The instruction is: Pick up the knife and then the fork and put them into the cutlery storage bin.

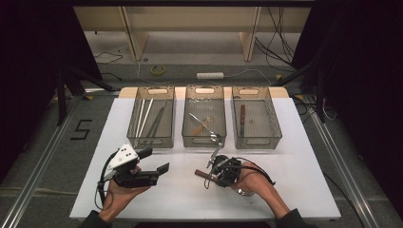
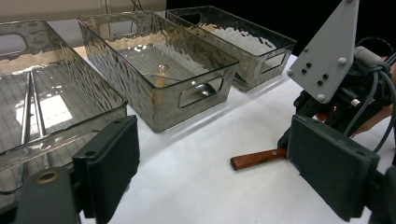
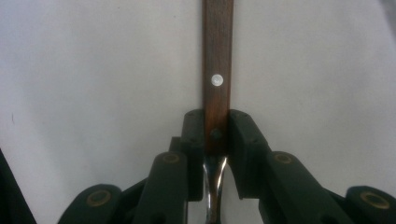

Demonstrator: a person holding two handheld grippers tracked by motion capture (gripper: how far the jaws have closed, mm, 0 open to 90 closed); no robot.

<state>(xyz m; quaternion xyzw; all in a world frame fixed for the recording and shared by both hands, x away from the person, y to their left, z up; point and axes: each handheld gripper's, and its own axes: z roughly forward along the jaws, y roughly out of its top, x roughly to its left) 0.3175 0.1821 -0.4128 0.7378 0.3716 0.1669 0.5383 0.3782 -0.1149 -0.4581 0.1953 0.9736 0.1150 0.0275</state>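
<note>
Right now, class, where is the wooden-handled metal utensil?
The wooden-handled metal utensil lies on the white table at the high view's right, clamped between the right gripper jaws, in front of the middle clear plastic bin.

three clear bins (image 1: pixel 204 142) on white table (image 1: pixel 294 190)

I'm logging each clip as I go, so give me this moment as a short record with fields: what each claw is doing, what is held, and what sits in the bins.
right claw: shut on the wooden-handled utensil, pads pressing both sides of the handle, metal part running back between the jaws
left claw: open, nothing between the jaws, held above the white table
left bin: long thin metal tools
middle bin: metal tool, kind unclear
right bin: one wooden-handled utensil
</note>
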